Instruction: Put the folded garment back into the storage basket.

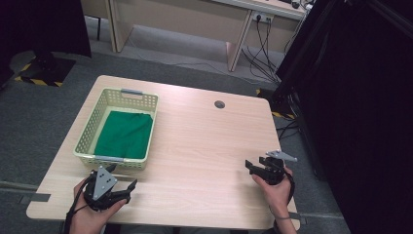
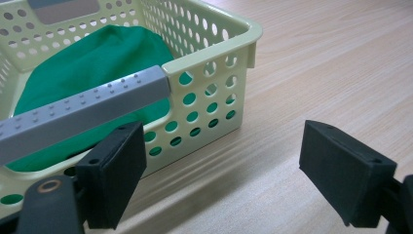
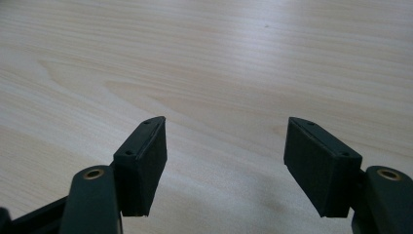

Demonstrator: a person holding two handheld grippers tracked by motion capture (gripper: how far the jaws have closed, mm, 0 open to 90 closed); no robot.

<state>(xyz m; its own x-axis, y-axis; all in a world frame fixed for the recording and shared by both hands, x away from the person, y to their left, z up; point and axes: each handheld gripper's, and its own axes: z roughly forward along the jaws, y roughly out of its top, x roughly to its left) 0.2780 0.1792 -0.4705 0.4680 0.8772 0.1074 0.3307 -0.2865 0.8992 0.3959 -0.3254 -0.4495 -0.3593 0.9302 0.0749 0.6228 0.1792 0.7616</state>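
While the green cloth (image 1: 124, 134) lies folded inside the pale yellow perforated basket (image 1: 85, 132) at the left rear of the counter (image 1: 204, 146), both grippers rest near the front edge with nothing between their jaws. The left gripper (image 1: 124, 187) sits just in front of the basket's near wall; in the left gripper view its jaws stand spread, the left jaw close beside the basket's grey handle bar (image 2: 87, 105) and the cloth (image 2: 92, 63) visible beyond the rim (image 2: 214, 56). The right gripper (image 1: 253, 167) is held well apart from the basket, near the front right of the counter; in the right gripper view its jaws are likewise spread over bare wood (image 3: 219, 63).

Step in hand, as judged: a pause between actions, with the cloth seated in the basket and neither gripper engaged. Whether the cloth is about to be lifted out or the basket about to be moved cannot be told.

Next move, as judged: should the cloth be the target, the left gripper would need to rise over the near rim and descend onto a fold, closing on fabric alone and not on the handle bar. Should the basket be moved, either jaw pair must straddle a wall or the handle bar squarely.
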